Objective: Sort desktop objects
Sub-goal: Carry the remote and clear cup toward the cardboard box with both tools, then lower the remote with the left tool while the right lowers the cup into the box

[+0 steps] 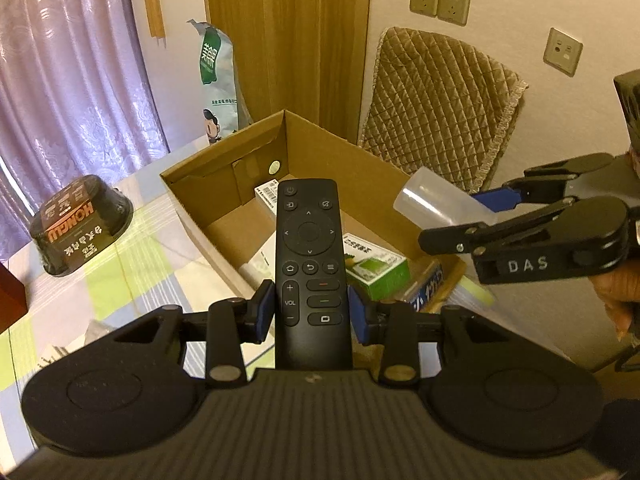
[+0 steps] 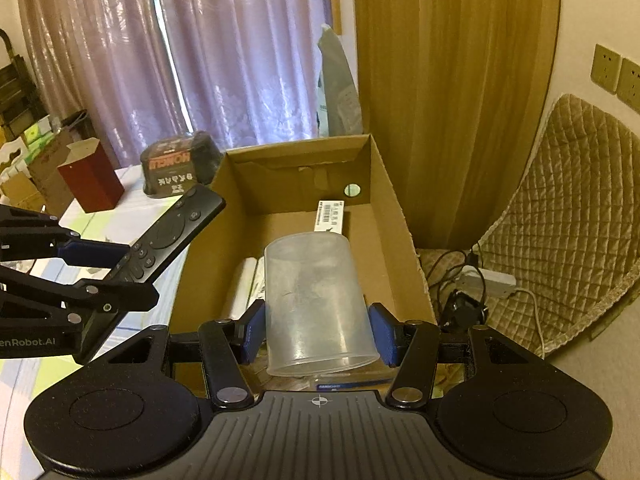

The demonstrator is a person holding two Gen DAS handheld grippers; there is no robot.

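Right wrist view: plastic cup (image 2: 318, 304) hides much of the cardboard box (image 2: 394, 216) floor

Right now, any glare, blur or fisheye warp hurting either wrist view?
Left wrist: sharp, dim warm light; door frame bows, corners vignetted; remote buttons readable, no glare. Right wrist: curtain backlit, a blown-out strip at its gap; cup hazy, translucent, box edges curve.

The cardboard box (image 2: 392, 216) sits on the counter (image 1: 132, 256), the upturned bowl (image 1: 76, 226) to its left, the snack bag (image 1: 218, 80) standing behind it.
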